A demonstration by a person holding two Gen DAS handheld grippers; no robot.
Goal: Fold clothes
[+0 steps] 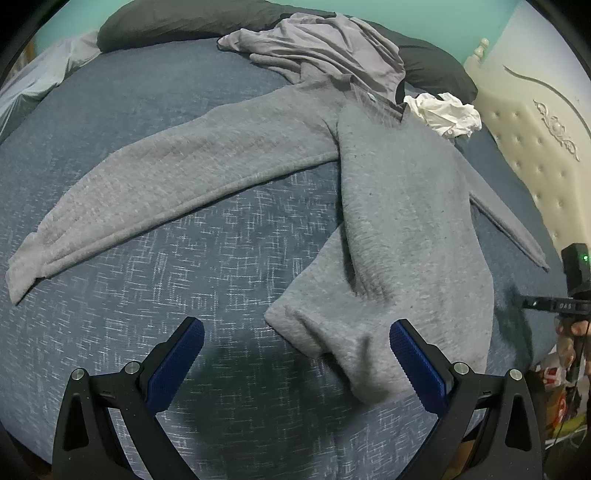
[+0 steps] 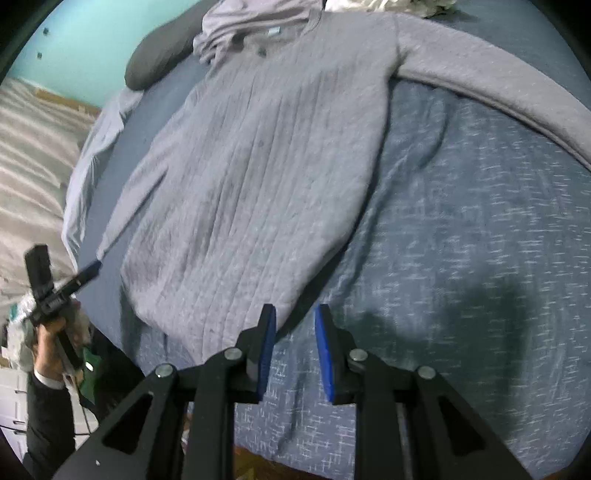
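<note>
A grey knit sweater (image 1: 399, 206) lies flat on the blue bed (image 1: 110, 314), one sleeve (image 1: 166, 184) stretched far to the left. My left gripper (image 1: 297, 325) is open wide just above the bunched hem corner, which lies between its fingers beside the right pad (image 1: 413, 354); neither pad presses it. In the right wrist view the sweater (image 2: 258, 166) spreads ahead with its other sleeve (image 2: 480, 81) curving right. My right gripper (image 2: 294, 310) hovers by the hem's right corner, jaws a little apart over bare sheet, holding nothing. A hand holds the left gripper (image 2: 74, 280) at the left.
A lilac garment (image 1: 325, 48) is heaped at the sweater's collar, with a crumpled white cloth (image 1: 447, 114) beside it. A dark pillow (image 1: 166, 22) lies along the far edge. A cream padded headboard (image 1: 535, 140) stands at the right. Clutter lies on the floor (image 1: 554, 391).
</note>
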